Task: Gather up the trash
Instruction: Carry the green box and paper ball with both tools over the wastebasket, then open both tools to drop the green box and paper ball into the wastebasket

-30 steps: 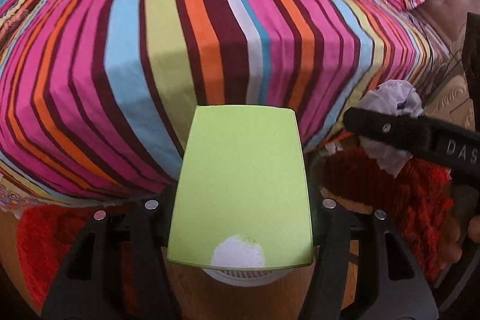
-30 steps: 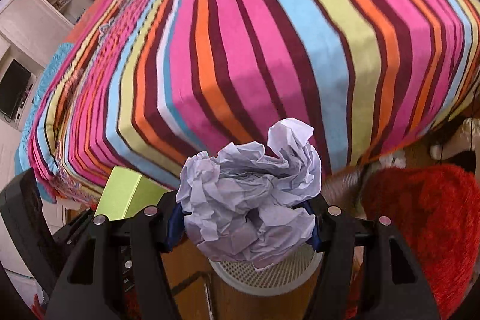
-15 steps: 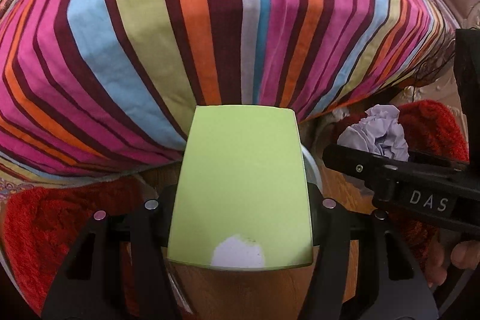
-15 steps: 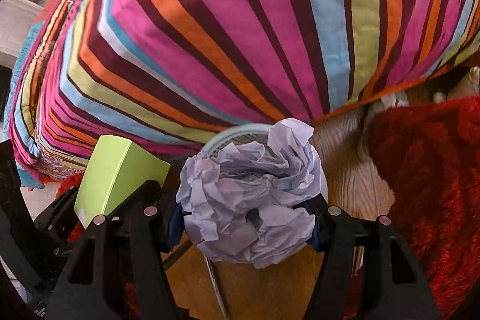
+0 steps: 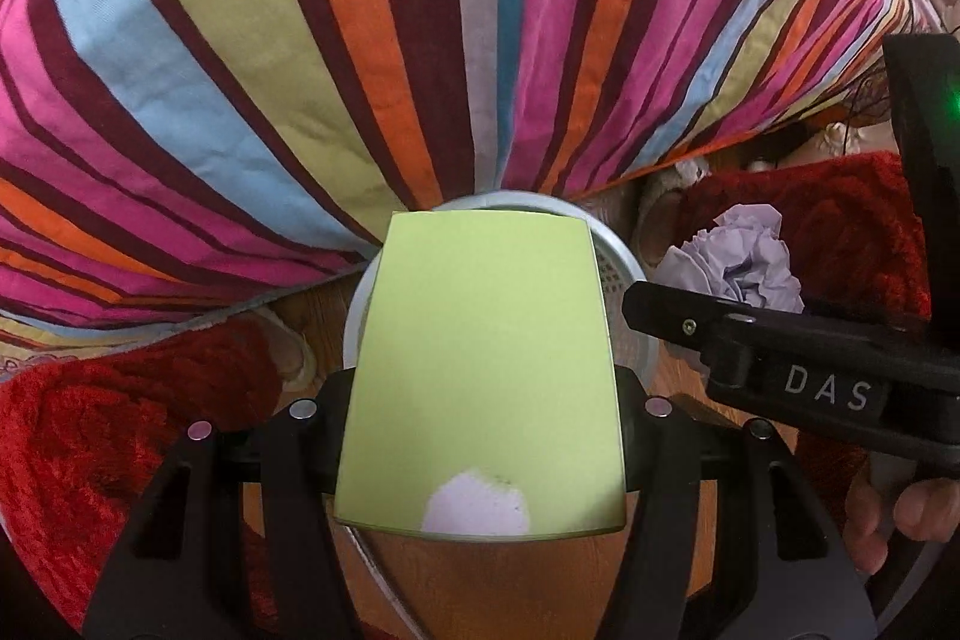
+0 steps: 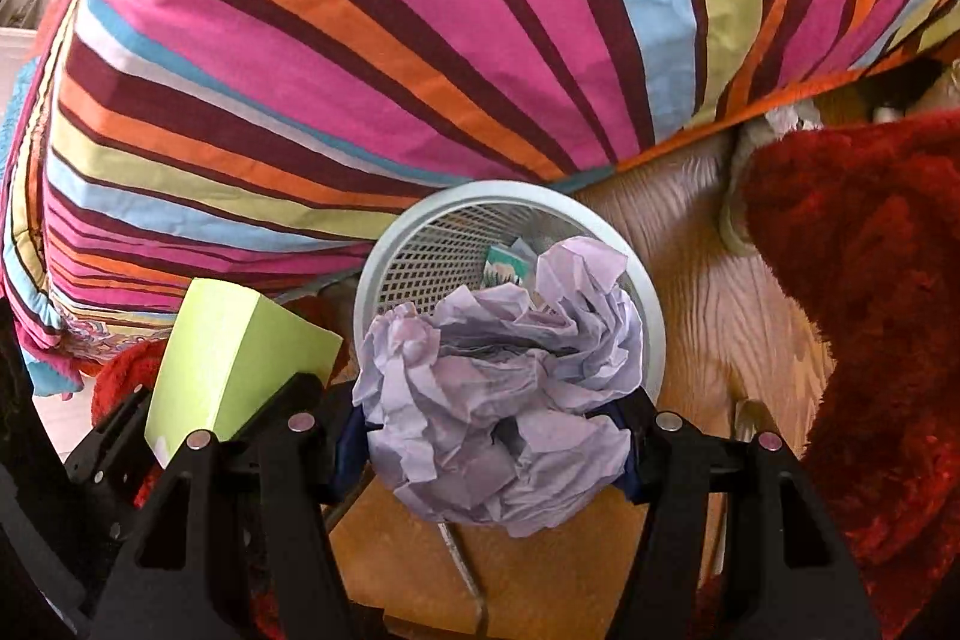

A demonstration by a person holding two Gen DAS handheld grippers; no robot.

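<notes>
Pale lilac paper, one crumpled ball [image 6: 501, 400], sat pinched between the fingers of my right gripper [image 6: 498, 436], which pressed into it from both sides. Just ahead of that gripper and below the ball stood one round white mesh wastebasket [image 6: 651, 334] on the wooden floor [image 6: 708, 292]; inside it I could make out a small printed packet [image 6: 507, 268] against the far wall, though little else of its contents showed. My left gripper [image 5: 480, 424], off to the left of the right one, was clamped on a single lime-green box [image 5: 483, 370], its fingers tight against the box's two sides, and the box hung over the basket's near rim. Beyond both grippers hung the striped bedspread [image 5: 372, 40]. A red shaggy rug [image 6: 870, 310] lay to the right of the basket.
</notes>
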